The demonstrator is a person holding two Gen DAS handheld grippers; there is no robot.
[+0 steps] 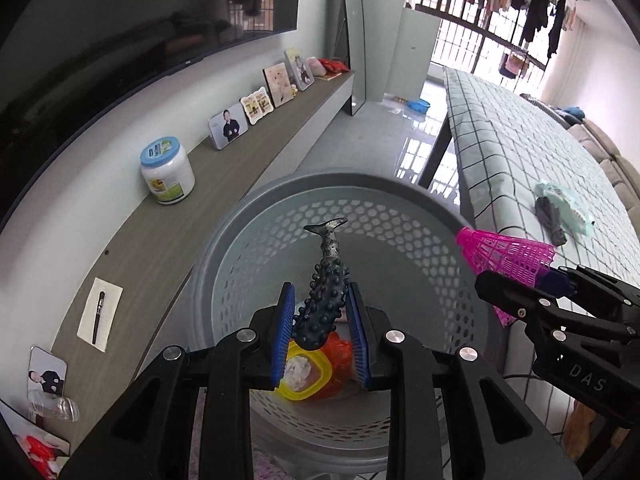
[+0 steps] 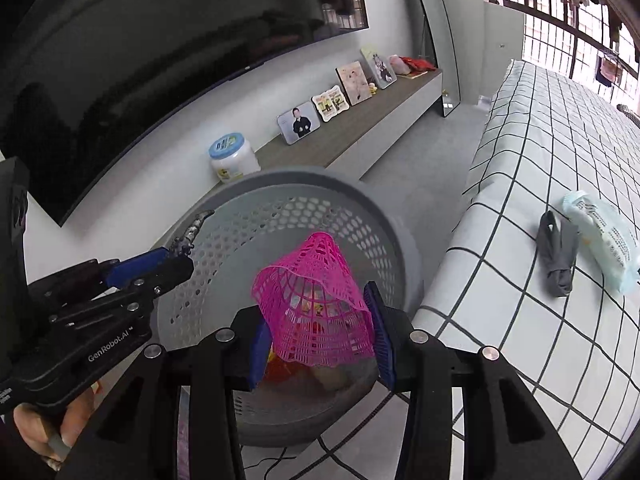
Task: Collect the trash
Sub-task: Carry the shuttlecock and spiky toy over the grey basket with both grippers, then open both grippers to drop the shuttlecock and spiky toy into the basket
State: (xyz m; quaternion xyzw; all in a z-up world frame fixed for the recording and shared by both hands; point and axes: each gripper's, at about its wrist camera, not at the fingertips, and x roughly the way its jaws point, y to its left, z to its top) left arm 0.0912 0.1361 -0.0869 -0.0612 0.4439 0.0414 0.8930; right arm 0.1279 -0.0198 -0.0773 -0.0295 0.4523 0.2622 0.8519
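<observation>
My left gripper (image 1: 320, 300) is shut on a dark blue knobbly toy whale (image 1: 324, 300) and holds it over the grey perforated basket (image 1: 360, 188). Its tail also shows in the right wrist view (image 2: 196, 226). My right gripper (image 2: 316, 320) is shut on a pink plastic mesh shuttlecock (image 2: 316, 304) above the same basket (image 2: 392, 224); it also shows in the left wrist view (image 1: 508, 256). Inside the basket lie a yellow-rimmed container (image 1: 304, 372) and red wrapping (image 1: 340, 356).
A checked bed (image 2: 540, 160) is on the right, with a grey folded umbrella (image 2: 556, 256) and a pale blue wipes pack (image 2: 604, 236) on it. A low shelf (image 1: 240, 168) on the left holds a white jar (image 1: 168, 172) and photo frames. A TV hangs above.
</observation>
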